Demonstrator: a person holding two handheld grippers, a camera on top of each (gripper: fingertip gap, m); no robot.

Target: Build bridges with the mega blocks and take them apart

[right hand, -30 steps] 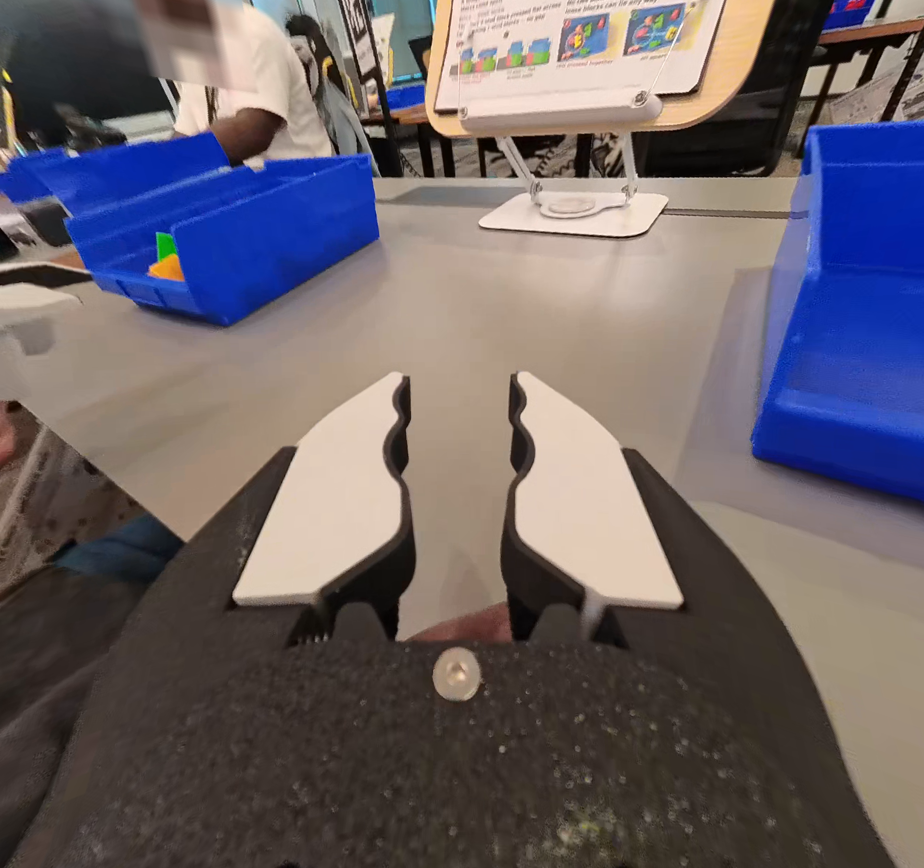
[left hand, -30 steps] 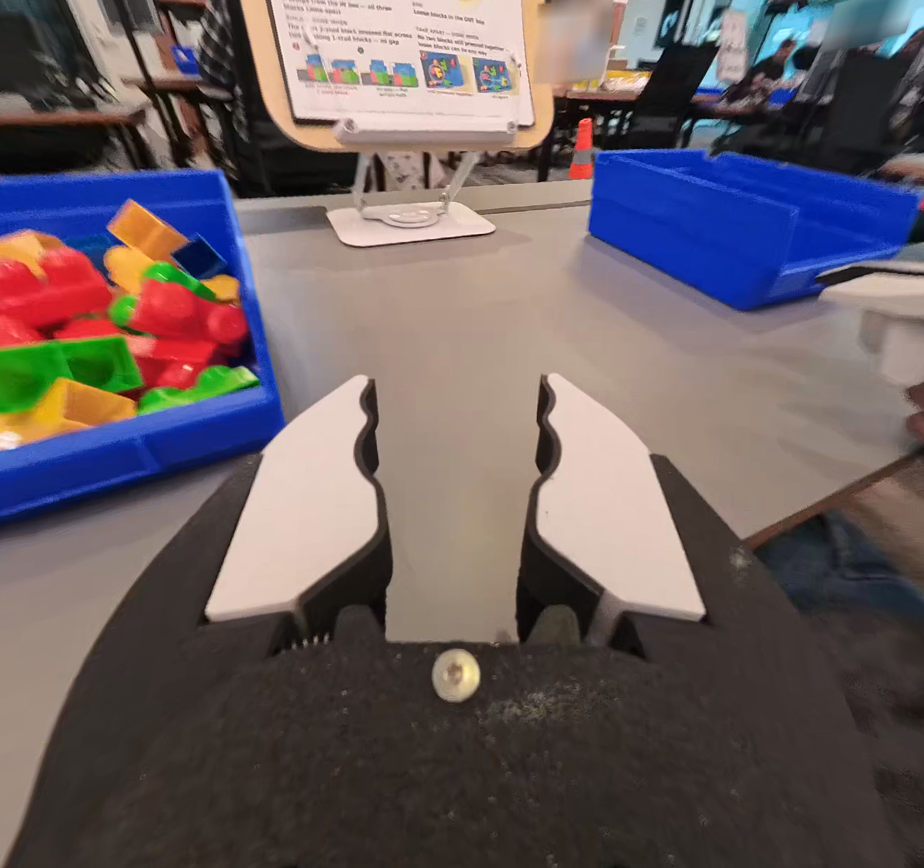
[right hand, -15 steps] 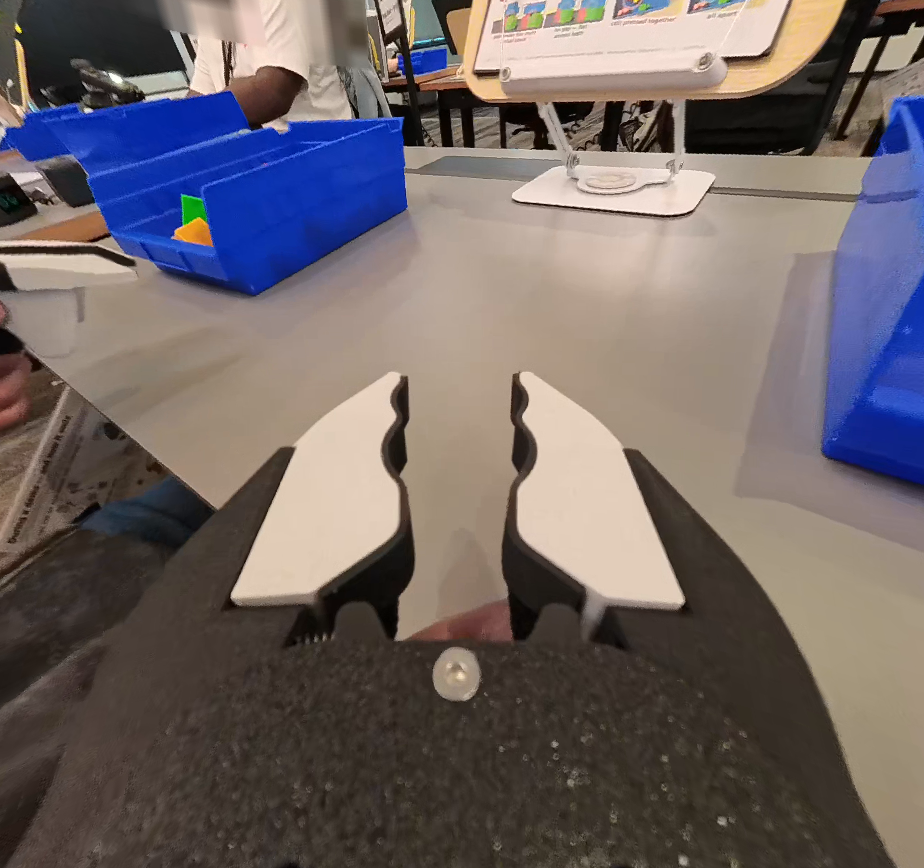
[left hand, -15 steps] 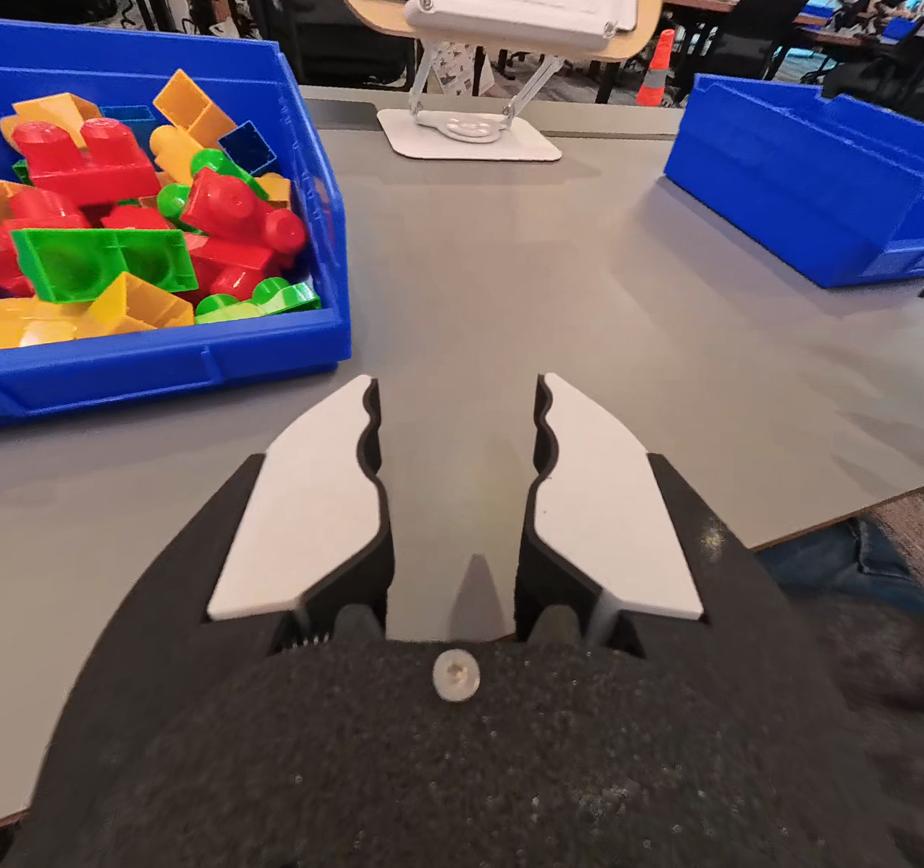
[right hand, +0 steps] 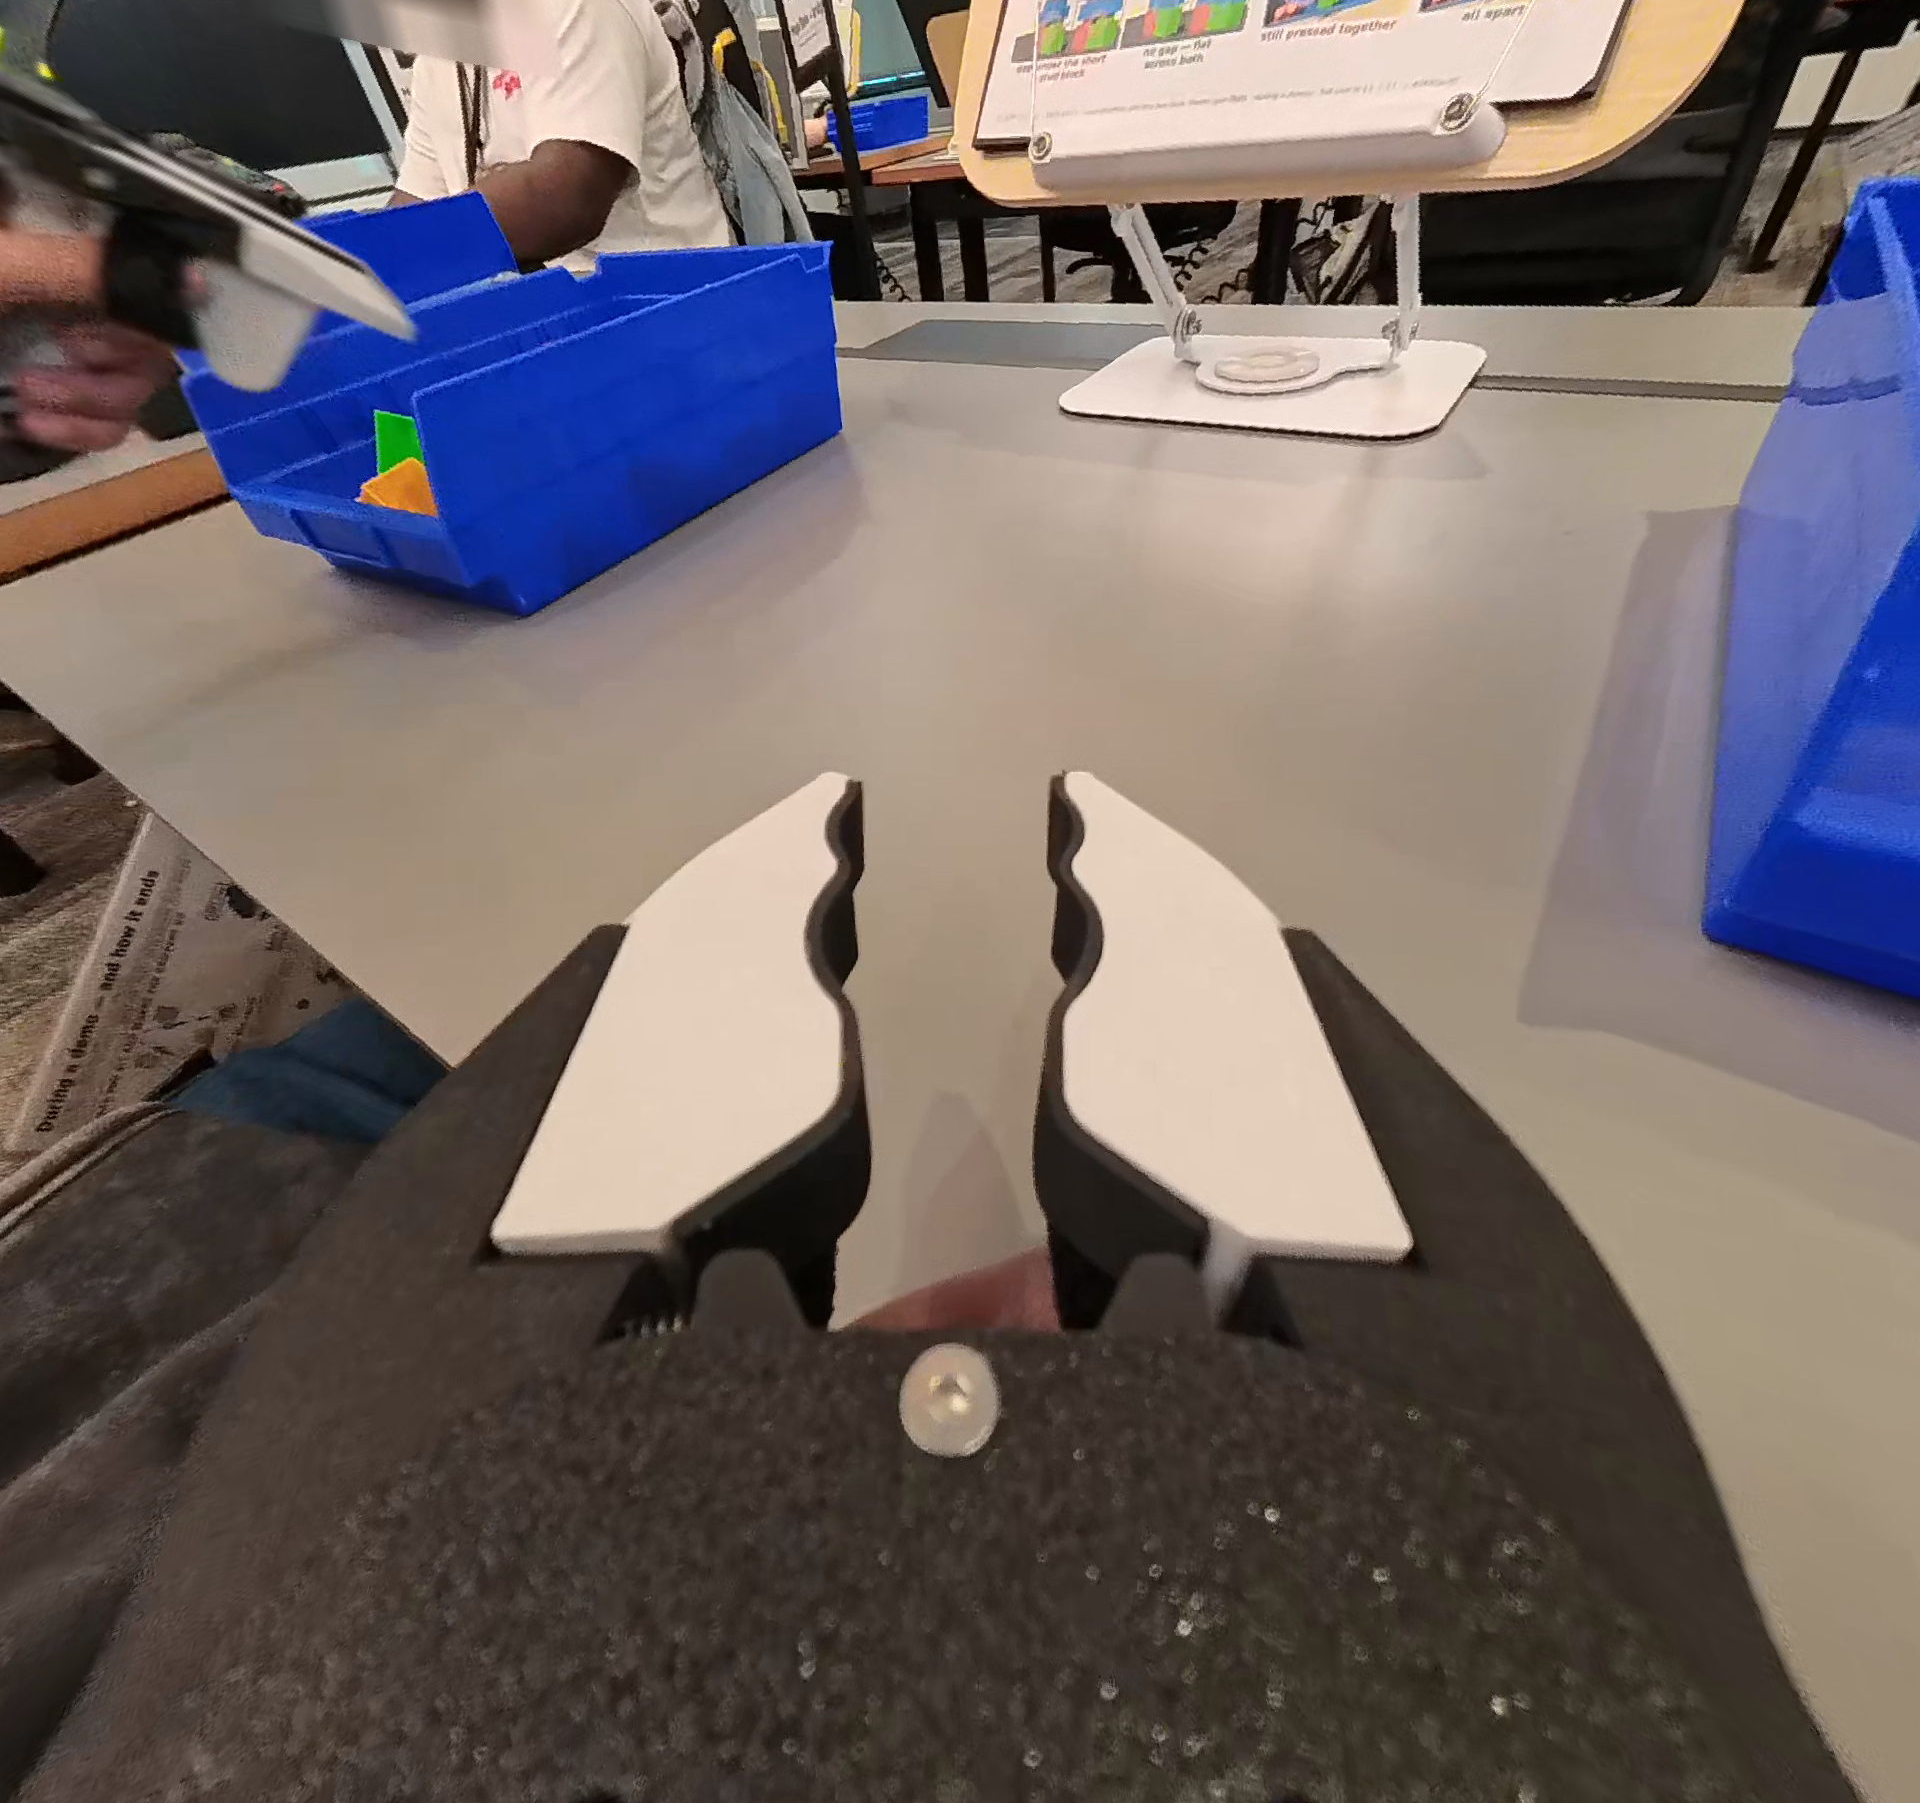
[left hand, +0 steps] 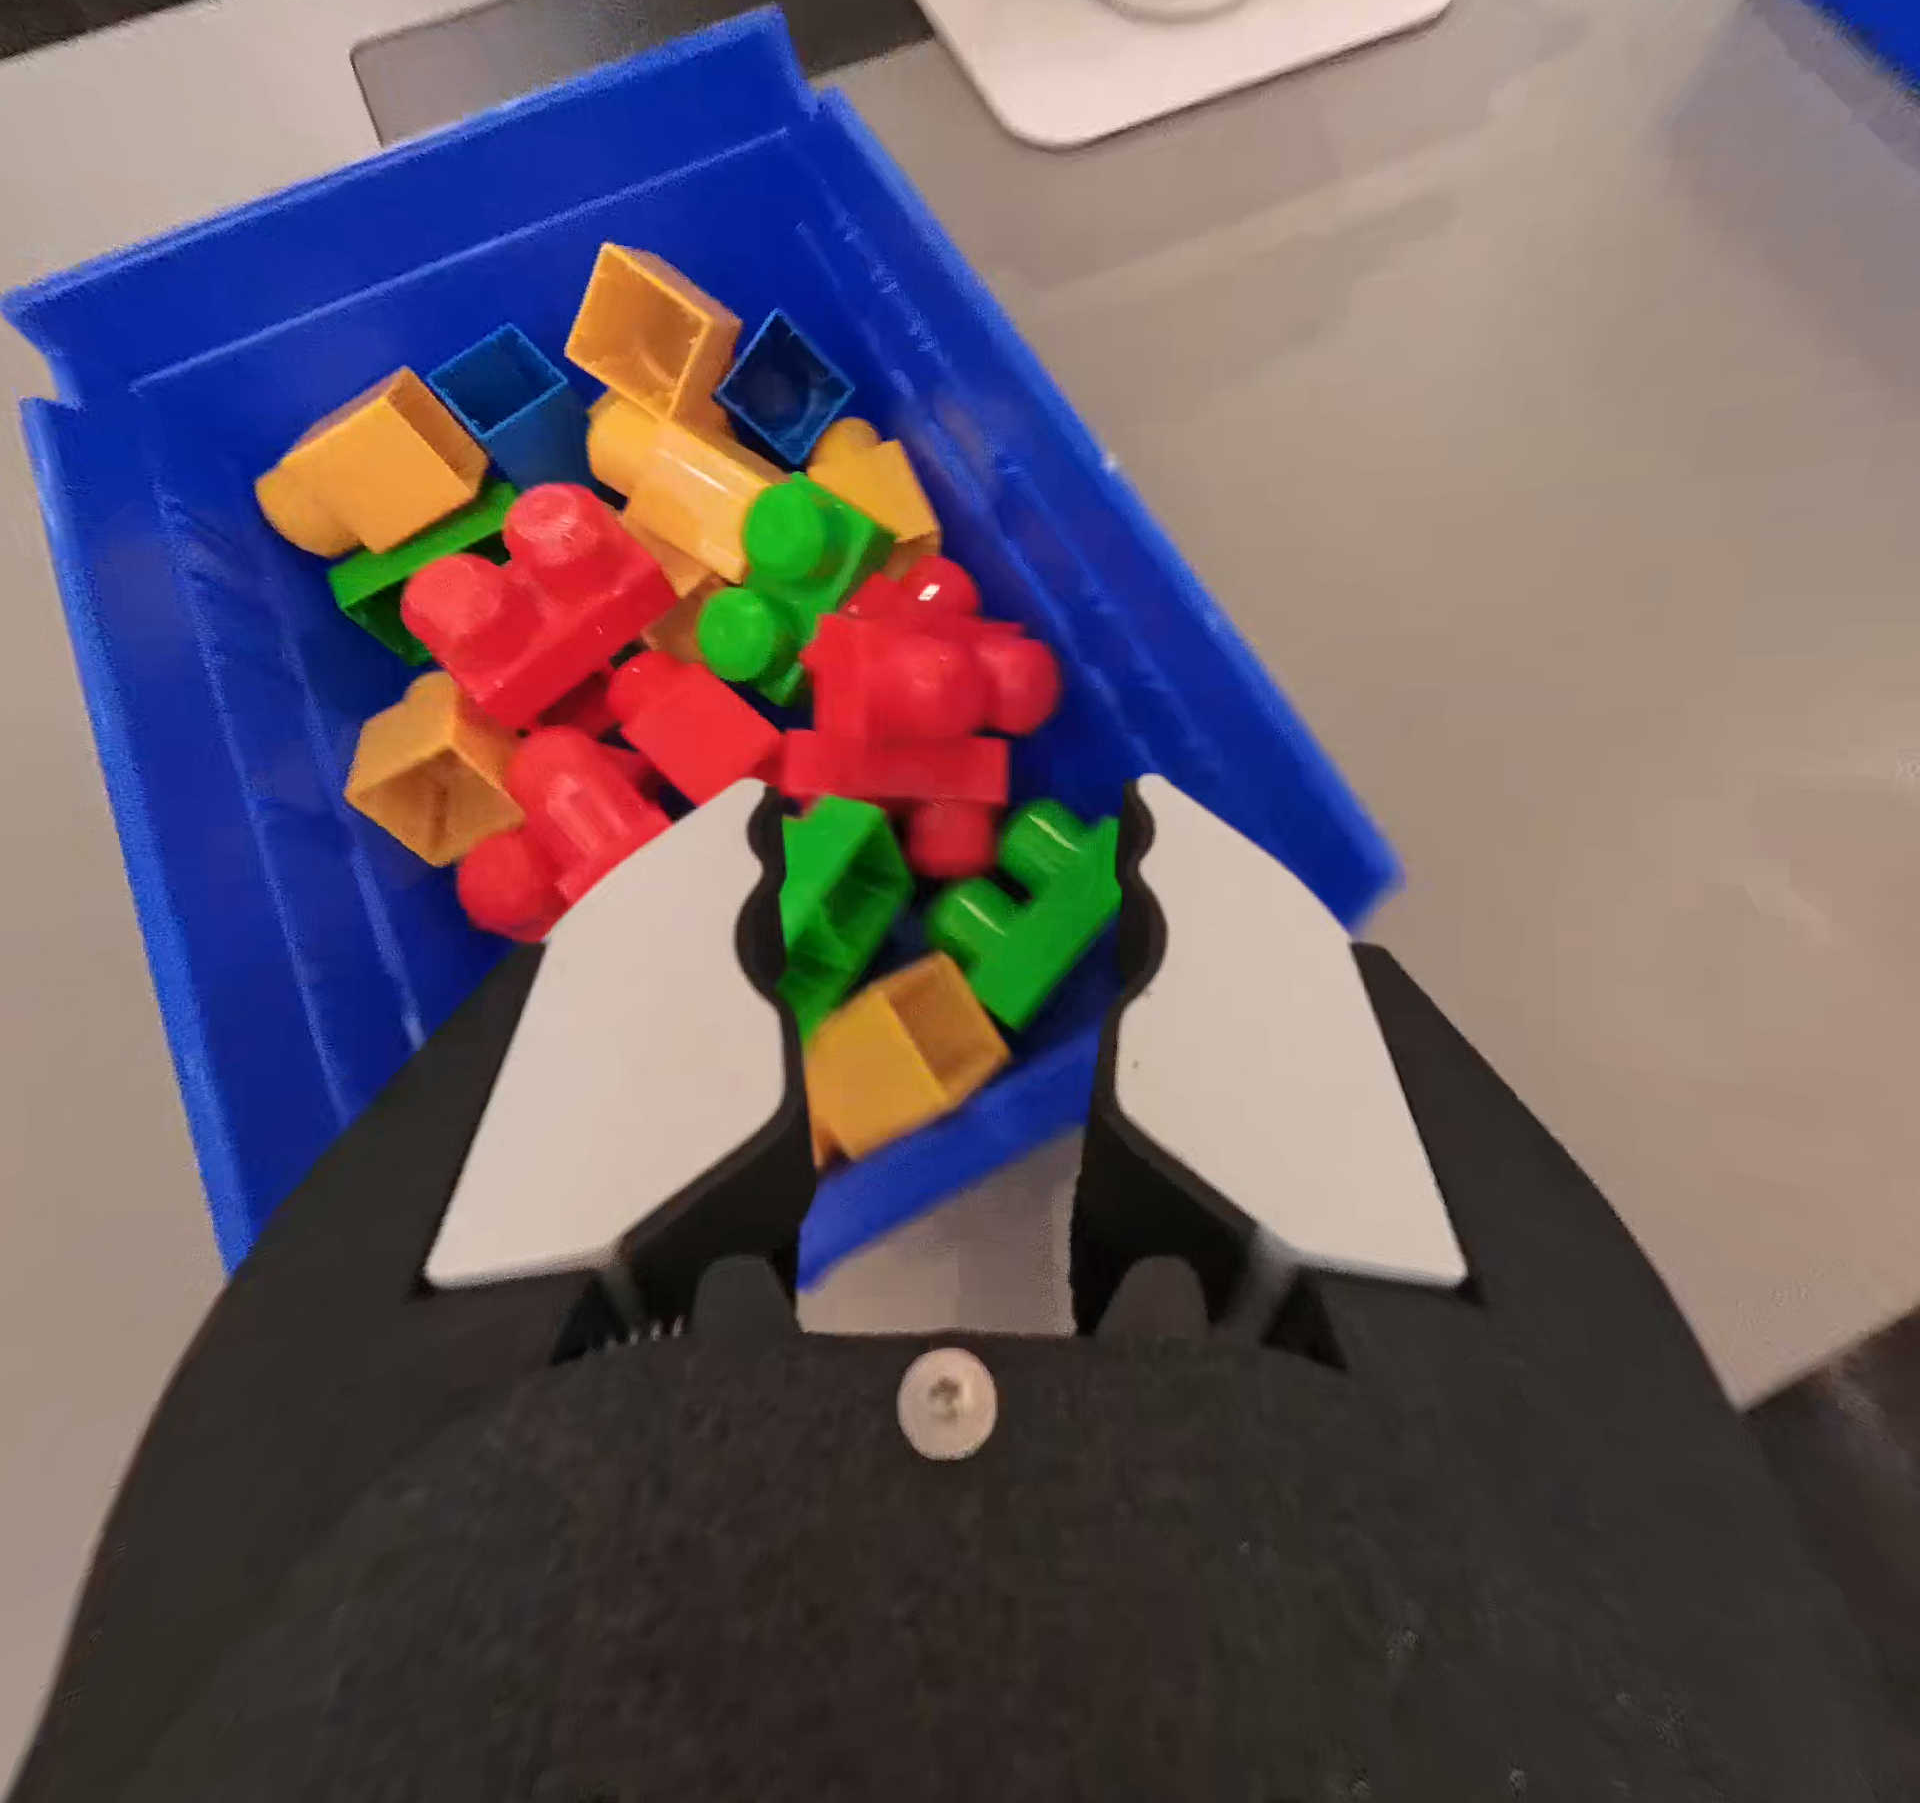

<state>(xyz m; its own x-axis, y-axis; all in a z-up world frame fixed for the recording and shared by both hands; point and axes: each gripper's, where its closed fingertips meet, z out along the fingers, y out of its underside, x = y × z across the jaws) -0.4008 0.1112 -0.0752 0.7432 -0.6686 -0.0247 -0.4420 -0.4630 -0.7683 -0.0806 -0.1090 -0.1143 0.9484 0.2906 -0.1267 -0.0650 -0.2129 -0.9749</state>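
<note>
Left over the block bin, right idle above table.
Grey table [right hand: 1195, 610]; blue bin [left hand: 229, 714] of mega blocks [left hand: 540, 600] under the spread, empty left gripper [left hand: 940, 808]. Right gripper [right hand: 951, 787] parted, empty.

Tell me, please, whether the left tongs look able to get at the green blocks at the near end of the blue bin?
Probably yes: the left tongs are open above the blue bin, the green blocks lie uncovered between the tips.
</note>
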